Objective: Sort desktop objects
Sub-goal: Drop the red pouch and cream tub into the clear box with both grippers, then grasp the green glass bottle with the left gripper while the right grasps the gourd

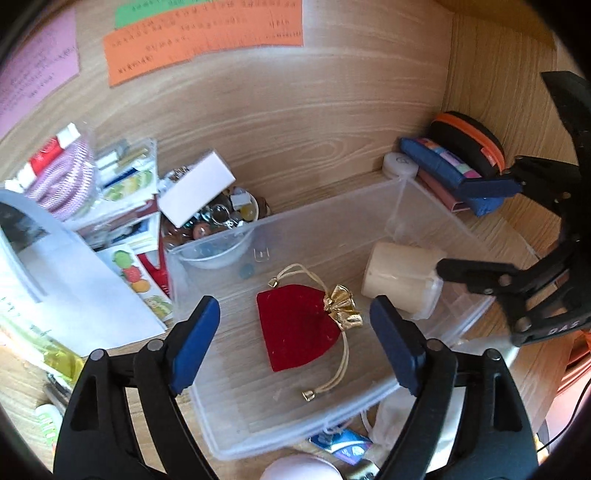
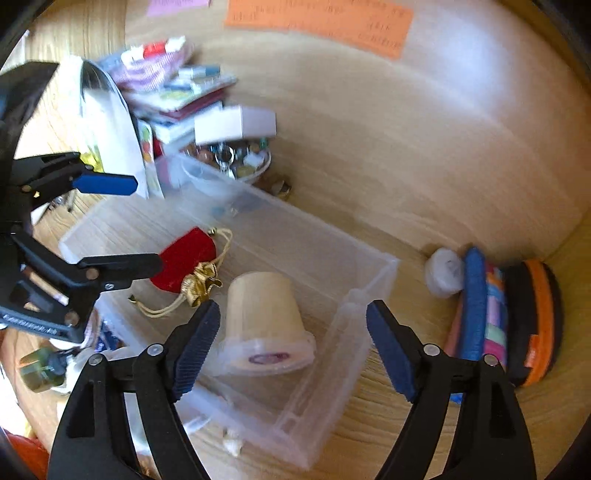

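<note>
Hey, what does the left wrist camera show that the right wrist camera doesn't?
Only the left wrist view shows the green sheet pinned above the orange one, and a pale pink rounded object at the bottom edge.

Only the right wrist view shows the small yellow-green bottle at lower left.

Both show the clear plastic bin holding the red velvet pouch and the cream cup on its side, plus the orange-trimmed black case.

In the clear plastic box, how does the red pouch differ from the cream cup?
The red velvet pouch lies flat and is soft, with a gold neck and drawstring; the cream cup is rigid, round and tipped on its side. The pouch sits mid-box, the cup nearer one end. Both rest inside the clear plastic box, held by no gripper.
</note>
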`<state>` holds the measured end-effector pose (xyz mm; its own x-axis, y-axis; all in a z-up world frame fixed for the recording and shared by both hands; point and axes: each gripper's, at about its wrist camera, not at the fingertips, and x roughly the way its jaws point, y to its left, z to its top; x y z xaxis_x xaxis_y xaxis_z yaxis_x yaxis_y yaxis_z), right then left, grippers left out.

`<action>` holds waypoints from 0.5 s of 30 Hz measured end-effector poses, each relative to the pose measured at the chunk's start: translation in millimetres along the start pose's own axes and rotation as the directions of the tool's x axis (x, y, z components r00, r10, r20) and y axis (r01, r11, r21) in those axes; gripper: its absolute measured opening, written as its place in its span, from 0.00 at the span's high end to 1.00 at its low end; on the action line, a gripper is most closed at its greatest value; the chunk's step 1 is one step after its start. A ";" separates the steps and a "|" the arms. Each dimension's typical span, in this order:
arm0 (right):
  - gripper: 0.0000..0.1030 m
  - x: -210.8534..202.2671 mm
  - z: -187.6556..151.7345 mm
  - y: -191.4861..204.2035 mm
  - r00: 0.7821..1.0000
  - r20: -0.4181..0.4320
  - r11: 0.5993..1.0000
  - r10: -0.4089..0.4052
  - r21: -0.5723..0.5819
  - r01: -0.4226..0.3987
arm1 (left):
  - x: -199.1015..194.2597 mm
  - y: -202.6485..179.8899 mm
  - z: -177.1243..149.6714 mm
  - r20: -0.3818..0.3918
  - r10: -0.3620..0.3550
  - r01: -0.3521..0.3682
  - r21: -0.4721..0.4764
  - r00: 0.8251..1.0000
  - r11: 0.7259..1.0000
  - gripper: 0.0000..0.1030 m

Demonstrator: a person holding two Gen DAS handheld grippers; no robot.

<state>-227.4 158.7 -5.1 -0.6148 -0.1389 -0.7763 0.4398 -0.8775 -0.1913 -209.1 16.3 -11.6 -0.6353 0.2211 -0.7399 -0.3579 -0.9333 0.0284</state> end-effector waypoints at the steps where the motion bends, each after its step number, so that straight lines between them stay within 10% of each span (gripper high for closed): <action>1: 0.22 -9.6 -1.4 0.7 1.000 0.016 1.000 -0.008 0.002 0.008 | -6.4 -1.2 -0.2 0.009 0.006 -0.006 0.000 1.000 1.000 0.18; 15: 0.17 -100.6 -34.0 19.7 0.985 0.159 0.998 -0.067 0.015 0.066 | -99.2 -4.9 -29.8 0.153 0.114 -0.110 -0.031 0.982 0.993 0.04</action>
<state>-134.6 171.0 48.8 -0.7392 -0.1506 -0.6565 0.3887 -0.8914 -0.2332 -123.8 -9.5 41.6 -0.7688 0.1543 -0.6205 -0.2642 -0.9604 0.0885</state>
